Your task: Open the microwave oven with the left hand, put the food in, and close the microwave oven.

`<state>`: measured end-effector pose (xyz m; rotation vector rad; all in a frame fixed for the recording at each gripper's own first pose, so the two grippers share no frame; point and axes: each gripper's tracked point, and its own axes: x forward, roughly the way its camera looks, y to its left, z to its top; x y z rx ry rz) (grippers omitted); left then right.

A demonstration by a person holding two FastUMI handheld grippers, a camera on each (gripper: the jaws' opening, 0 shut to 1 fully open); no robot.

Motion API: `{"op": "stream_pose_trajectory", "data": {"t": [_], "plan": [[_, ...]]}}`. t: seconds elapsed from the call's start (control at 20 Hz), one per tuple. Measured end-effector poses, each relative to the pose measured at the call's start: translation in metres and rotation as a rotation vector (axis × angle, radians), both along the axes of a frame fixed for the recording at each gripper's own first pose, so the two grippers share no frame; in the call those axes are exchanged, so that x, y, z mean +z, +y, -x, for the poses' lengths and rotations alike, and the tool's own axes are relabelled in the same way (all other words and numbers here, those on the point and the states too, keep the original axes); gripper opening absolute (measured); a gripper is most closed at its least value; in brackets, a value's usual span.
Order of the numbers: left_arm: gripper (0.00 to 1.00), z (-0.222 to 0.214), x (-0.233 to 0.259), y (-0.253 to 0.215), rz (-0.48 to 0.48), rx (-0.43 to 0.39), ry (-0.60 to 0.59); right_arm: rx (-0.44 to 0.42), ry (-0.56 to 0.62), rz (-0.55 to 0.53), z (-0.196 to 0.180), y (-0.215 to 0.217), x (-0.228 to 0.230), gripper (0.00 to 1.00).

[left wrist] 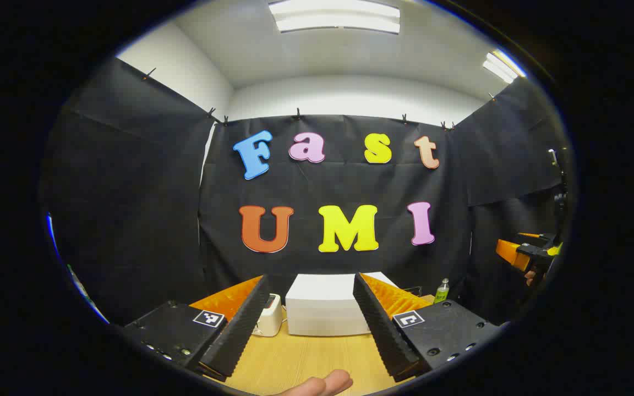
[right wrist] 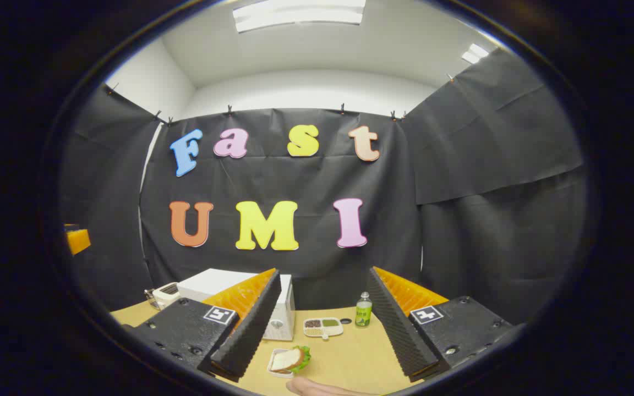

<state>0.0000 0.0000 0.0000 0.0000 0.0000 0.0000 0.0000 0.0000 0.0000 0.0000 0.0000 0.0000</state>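
The white microwave oven point(left wrist: 322, 308) stands at the back of the wooden table point(left wrist: 295, 360), its door shut. My left gripper point(left wrist: 311, 278) hangs above the table in front of it, open, with nothing between the black ribbed fingers point(left wrist: 240, 330). In the right gripper view the microwave point(right wrist: 215, 283) is to the left, partly behind my left finger. The food, a sandwich with lettuce in a small white dish point(right wrist: 288, 360), lies on the table below my right gripper point(right wrist: 324, 272). That gripper is open and holds nothing. It also appears far right in the left gripper view as an orange and black shape point(left wrist: 523, 253).
A small white toaster point(left wrist: 269, 318) sits just left of the microwave. Right of the microwave are a white sectioned dish of grains point(right wrist: 322, 326) and a green bottle point(right wrist: 363, 311). A fingertip point(left wrist: 322, 384) pokes in at the bottom. Black cloth closes the booth on three sides.
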Motion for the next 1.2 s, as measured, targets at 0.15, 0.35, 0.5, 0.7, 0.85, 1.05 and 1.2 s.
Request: {"op": "stream_pose_trajectory", "data": {"t": [0.15,0.35,0.5,0.7,0.85,1.05,1.2], "plan": [[0.95,-0.003,0.0,0.002,0.014,0.012,-0.007,-0.011,-0.013,0.0,0.004,-0.007,0.003,0.93],[0.95,-0.006,0.001,0.008,0.021,0.048,-0.011,-0.009,-0.025,-0.001,0.007,-0.007,0.005,0.93],[0.95,-0.009,0.003,0.004,0.039,0.045,-0.013,-0.002,-0.03,-0.01,0.007,-0.008,0.005,1.0],[0.95,-0.022,0.009,-0.001,0.052,0.05,-0.042,0.001,-0.035,-0.02,0.006,-0.012,0.002,0.93],[0.95,-0.039,0.01,-0.015,0.063,0.033,-0.063,0.005,-0.041,-0.024,0.006,-0.017,0.0,1.0],[0.95,-0.074,-0.003,-0.029,0.094,0.063,-0.056,0.009,-0.042,-0.029,0.005,-0.026,-0.004,1.0],[0.95,-0.107,-0.036,-0.047,0.106,0.063,0.01,0.004,-0.041,-0.024,0.003,-0.036,-0.008,1.0]]}}
